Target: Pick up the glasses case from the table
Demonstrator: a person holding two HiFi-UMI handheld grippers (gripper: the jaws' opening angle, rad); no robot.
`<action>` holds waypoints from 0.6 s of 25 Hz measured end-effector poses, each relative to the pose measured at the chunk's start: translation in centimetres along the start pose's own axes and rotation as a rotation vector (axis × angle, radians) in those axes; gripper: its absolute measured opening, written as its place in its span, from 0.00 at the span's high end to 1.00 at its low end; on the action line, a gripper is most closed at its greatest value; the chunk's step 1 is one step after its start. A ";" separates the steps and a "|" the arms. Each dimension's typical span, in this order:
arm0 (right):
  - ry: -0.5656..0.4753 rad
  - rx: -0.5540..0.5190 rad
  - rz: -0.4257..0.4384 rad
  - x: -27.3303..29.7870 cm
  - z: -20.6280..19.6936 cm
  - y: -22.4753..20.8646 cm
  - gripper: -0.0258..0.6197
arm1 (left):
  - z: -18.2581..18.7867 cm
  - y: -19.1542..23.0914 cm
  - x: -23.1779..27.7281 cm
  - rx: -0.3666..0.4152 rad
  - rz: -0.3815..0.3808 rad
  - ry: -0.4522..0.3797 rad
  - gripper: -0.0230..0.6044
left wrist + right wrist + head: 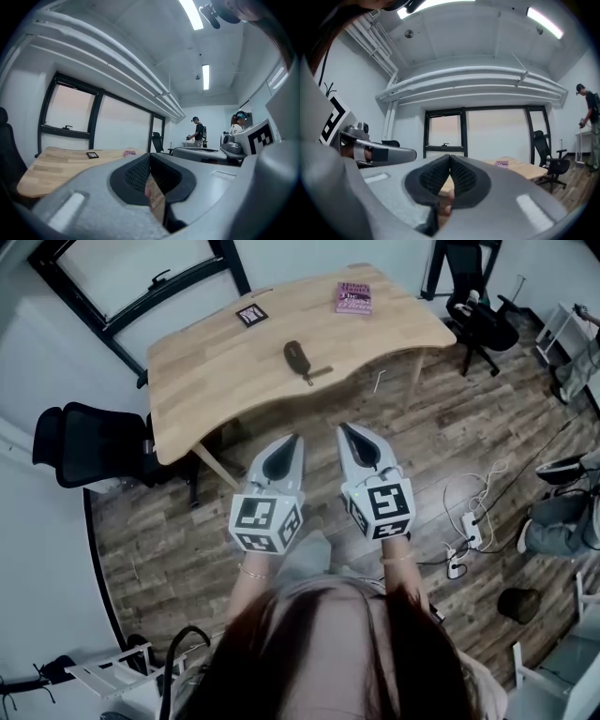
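Note:
A dark brown glasses case (297,356) lies near the middle of the wooden table (206,381), a small strap beside it. Both grippers are held level over the floor, short of the table's near edge and apart from the case. My left gripper (295,438) is shut with nothing between its fingers; in the left gripper view its jaws (150,155) meet at the tip. My right gripper (343,428) is also shut and empty, its pads closed together in the right gripper view (450,157). The case does not show in either gripper view.
On the table lie a pink book (354,297) at the far right and a black card (251,315). A black office chair (89,444) stands left of the table, another (483,320) at the right. Cables and a power strip (472,529) lie on the floor.

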State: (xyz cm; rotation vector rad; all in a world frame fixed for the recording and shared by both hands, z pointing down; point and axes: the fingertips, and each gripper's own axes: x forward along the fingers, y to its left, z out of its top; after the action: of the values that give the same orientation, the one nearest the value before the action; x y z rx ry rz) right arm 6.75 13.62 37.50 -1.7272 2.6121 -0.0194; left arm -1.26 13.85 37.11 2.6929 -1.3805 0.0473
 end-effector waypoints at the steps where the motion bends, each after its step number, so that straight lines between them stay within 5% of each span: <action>1: -0.001 -0.003 0.000 0.6 0.0 -0.1 0.96 | 0.0 0.5 0.5 -0.001 -0.003 0.001 0.95; 15: 0.045 -0.020 0.013 9.8 -0.4 -1.0 0.96 | 0.8 7.1 6.9 -0.013 -0.025 0.010 0.95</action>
State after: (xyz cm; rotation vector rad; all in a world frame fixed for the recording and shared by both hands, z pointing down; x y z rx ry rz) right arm 3.80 4.24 37.92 -1.7358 2.6645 -0.0334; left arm -3.01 4.13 37.50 2.6953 -1.3403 0.0494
